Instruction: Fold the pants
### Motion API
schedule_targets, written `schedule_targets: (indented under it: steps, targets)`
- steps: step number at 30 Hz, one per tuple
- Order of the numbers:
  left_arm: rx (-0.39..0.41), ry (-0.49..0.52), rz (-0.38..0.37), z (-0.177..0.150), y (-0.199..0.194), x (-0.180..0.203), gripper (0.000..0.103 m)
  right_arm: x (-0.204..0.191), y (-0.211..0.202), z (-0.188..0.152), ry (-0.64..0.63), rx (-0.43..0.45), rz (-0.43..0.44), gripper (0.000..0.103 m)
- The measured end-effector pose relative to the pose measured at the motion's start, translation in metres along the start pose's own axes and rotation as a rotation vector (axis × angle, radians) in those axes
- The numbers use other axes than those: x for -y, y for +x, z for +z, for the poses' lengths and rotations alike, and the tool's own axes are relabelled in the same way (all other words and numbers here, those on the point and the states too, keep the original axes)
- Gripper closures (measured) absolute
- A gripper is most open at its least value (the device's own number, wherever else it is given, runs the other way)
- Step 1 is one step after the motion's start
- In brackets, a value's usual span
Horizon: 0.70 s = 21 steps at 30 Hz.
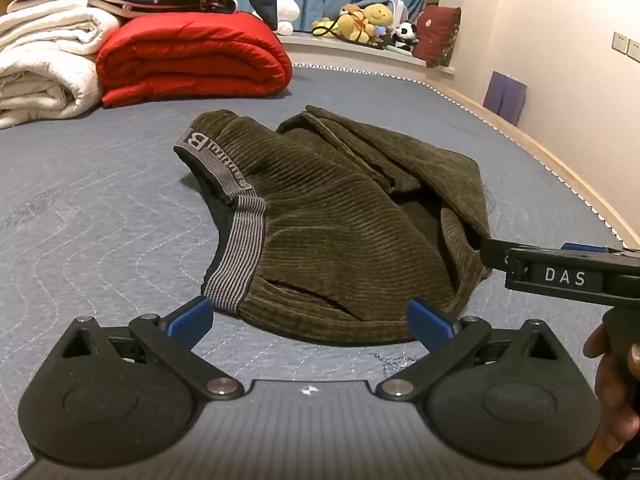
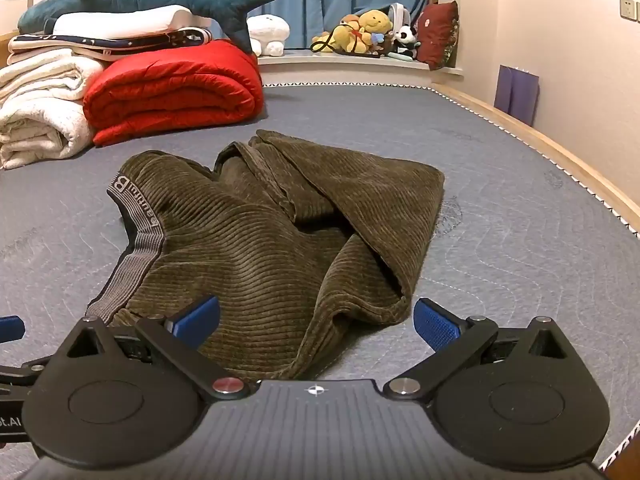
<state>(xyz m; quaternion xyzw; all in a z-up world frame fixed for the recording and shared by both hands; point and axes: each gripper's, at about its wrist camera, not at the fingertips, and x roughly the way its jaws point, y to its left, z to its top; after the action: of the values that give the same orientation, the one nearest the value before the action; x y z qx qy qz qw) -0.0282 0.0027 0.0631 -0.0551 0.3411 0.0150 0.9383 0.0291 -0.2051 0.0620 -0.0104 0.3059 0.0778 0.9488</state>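
One pair of olive-green ribbed corduroy pants (image 2: 264, 240) lies in a loose heap near the middle of the grey-blue quilted mattress (image 2: 520, 240), well apart from its far edge and from its right-hand edge with the pale wooden rim; the grey striped elastic waistband (image 1: 236, 248) gapes toward the left edge, while the legs are doubled back over the seat toward the right, so nothing lies flat, and I judge the folding has hardly begun; the garment probably needs spreading out first.

Two hand-held grippers face the heap from the near side; the left gripper (image 1: 310, 322) has its blue pads (image 1: 190, 320) spread wide and released, grasping nothing, its span level with the near end of the waistband, which seems a sensible place to take hold; the right gripper (image 2: 316, 322) is likewise fully released and empty, set before the near hem of the cloth, one pad over the fabric and the other over bare mattress; in the left view its black body shows at the right, a hand (image 1: 612, 392) gripping its handle.

At the far left corner sit one red folded quilt (image 2: 172, 92), a stack of white folded blankets (image 2: 40, 108) and one blue plush shark (image 2: 132, 0), presumably set aside to leave working room.
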Motion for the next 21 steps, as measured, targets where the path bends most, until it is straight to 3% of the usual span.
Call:
schedule_targets:
  steps: [21]
  targets:
    - [0.033,0.001,-0.002,0.0008,0.0088,0.0079,0.000,-0.0014,0.0013,-0.0005,0.000,0.006,0.003,0.001]
